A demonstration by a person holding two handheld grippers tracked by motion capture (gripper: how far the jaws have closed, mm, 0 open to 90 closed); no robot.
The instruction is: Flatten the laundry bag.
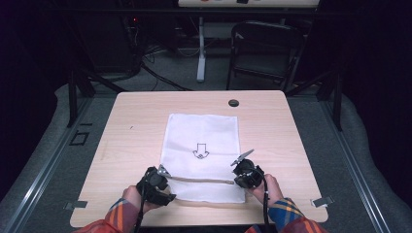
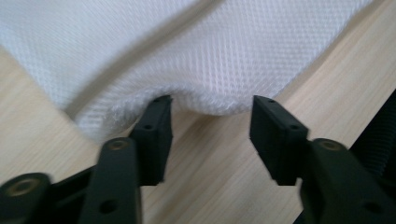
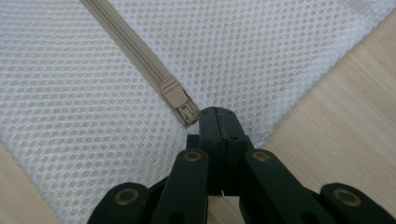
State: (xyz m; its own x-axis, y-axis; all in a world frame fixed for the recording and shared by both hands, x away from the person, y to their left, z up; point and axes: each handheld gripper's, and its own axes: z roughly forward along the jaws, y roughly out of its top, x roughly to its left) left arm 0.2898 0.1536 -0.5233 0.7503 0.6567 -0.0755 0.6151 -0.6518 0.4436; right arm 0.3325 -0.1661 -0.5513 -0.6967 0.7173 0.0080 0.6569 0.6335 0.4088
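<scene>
A white mesh bag (image 1: 201, 136) with a printed arrow lies flat on the wooden table (image 1: 131, 126). A beige zipper (image 1: 201, 180) runs across the bag near its front edge. My left gripper (image 1: 160, 177) is at the zipper's left end. In the left gripper view it (image 2: 210, 109) stands open, its jaws just short of the bag's curled edge (image 2: 210, 98) and not touching it. My right gripper (image 1: 238, 178) is at the zipper's right end. Its jaws (image 3: 217, 114) are shut, tips right beside the zipper slider (image 3: 176, 95). Whether they pinch anything I cannot tell.
A dark round grommet (image 1: 233, 103) sits near the table's far edge. Bare wood borders the bag on both sides. Beyond the table stand a black chair (image 1: 265, 48) and a white desk leg (image 1: 201, 53). The person's plaid sleeves (image 1: 284, 213) rest at the front edge.
</scene>
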